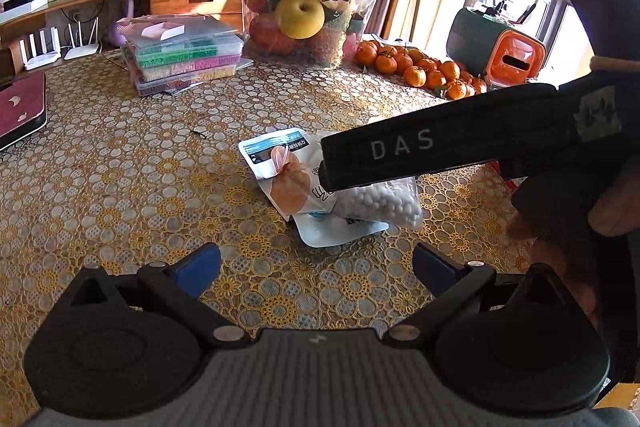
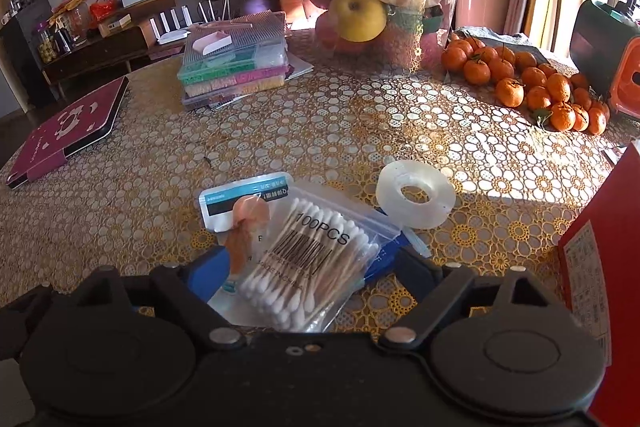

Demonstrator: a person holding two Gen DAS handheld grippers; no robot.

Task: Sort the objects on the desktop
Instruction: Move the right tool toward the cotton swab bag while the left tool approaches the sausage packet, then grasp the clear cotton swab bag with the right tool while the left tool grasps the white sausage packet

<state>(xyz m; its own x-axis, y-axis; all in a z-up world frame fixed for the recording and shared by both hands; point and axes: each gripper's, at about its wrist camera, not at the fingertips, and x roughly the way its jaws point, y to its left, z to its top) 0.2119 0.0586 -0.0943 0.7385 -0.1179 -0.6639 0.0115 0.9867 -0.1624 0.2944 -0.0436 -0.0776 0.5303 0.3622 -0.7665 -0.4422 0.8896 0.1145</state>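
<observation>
A clear zip bag of cotton swabs (image 2: 316, 259), marked 100PCS, lies across a white pouch (image 2: 244, 199) that has a small orange item (image 2: 250, 213) on it. My right gripper (image 2: 316, 269) is open, low over the table, with the swab bag between its blue fingers (image 2: 216, 275). A clear tape roll (image 2: 416, 193) lies flat just beyond to the right. In the left wrist view the right gripper's black body covers part of the swab bag (image 1: 384, 203) and the pouch (image 1: 276, 151). My left gripper (image 1: 316, 267) is open and holds nothing, a short way in front of the pouch.
At the back stand a clear tub of fruit (image 2: 384, 23) under a white plastic bag, a stack of bead boxes (image 2: 236, 67) and a pile of tangerines (image 2: 532, 87). A maroon case (image 2: 64, 131) lies at the left. A red box (image 2: 600, 267) stands close on the right.
</observation>
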